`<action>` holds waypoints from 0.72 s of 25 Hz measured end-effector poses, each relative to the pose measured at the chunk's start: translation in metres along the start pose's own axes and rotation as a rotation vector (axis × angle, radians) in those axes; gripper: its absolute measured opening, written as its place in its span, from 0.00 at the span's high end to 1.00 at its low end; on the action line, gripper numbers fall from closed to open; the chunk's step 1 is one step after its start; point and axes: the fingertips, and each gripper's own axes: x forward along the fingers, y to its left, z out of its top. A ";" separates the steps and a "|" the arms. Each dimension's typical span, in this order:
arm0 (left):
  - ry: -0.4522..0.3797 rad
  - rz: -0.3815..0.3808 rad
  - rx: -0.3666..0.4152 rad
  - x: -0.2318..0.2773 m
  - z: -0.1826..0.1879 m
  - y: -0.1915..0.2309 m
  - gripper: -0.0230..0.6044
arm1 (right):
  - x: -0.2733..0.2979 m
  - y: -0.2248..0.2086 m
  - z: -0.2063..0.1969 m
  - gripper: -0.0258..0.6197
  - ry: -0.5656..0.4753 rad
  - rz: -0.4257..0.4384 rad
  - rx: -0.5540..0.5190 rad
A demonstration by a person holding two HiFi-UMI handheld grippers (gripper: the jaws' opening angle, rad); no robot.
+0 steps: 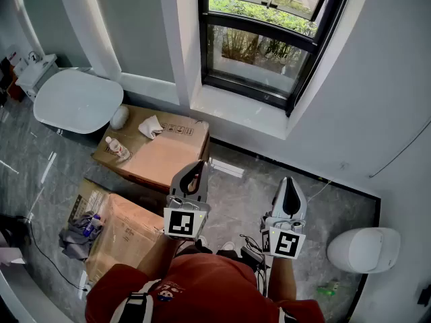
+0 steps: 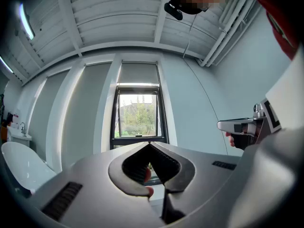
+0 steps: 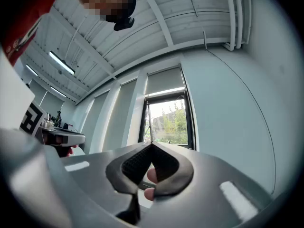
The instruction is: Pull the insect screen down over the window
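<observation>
Two claws side by side at waist level before a person in a red top (image 1: pixel 202 288), both pointed toward the window (image 1: pixel 266 42) and well apart from it. On the left claw (image 1: pixel 199 165), jaws fully together with nothing between them; one fingertip (image 2: pixel 148 175) visible through the opening behind the pads. On the right claw (image 1: pixel 288 180), jaws likewise pressed together and empty, fingertips (image 3: pixel 152 176) showing behind. Seemingly the insect screen (image 2: pixel 137 73): grey panel at the head of the recess, up above the black-framed glass, pane below uncovered, green trees in plain sight through it. White sill (image 1: pixel 232 110) beneath the frame. Grey stone floor (image 1: pixel 236 204) underfoot. On the floor to the left, two cardboard boxes: upper box (image 1: pixel 165 157) with a small bottle (image 1: pixel 116 147) and a crumpled white paper (image 1: pixel 150 126) on top; lower box (image 1: pixel 128 231) beside a heap of grey cloth (image 1: pixel 75 235). White toilet (image 1: pixel 77 101) against the left wall; another white fixture (image 1: pixel 363 249) at the lower right by the wall.
</observation>
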 end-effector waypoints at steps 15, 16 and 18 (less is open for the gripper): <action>-0.025 -0.014 -0.010 -0.005 0.017 -0.037 0.96 | -0.014 -0.017 0.006 0.95 -0.018 0.011 0.000; -0.028 -0.011 -0.012 -0.005 0.017 -0.041 0.96 | -0.016 -0.021 0.005 0.95 -0.019 0.012 0.004; -0.032 -0.006 -0.017 -0.004 0.018 -0.049 0.96 | -0.021 -0.030 0.003 0.95 -0.019 0.012 0.017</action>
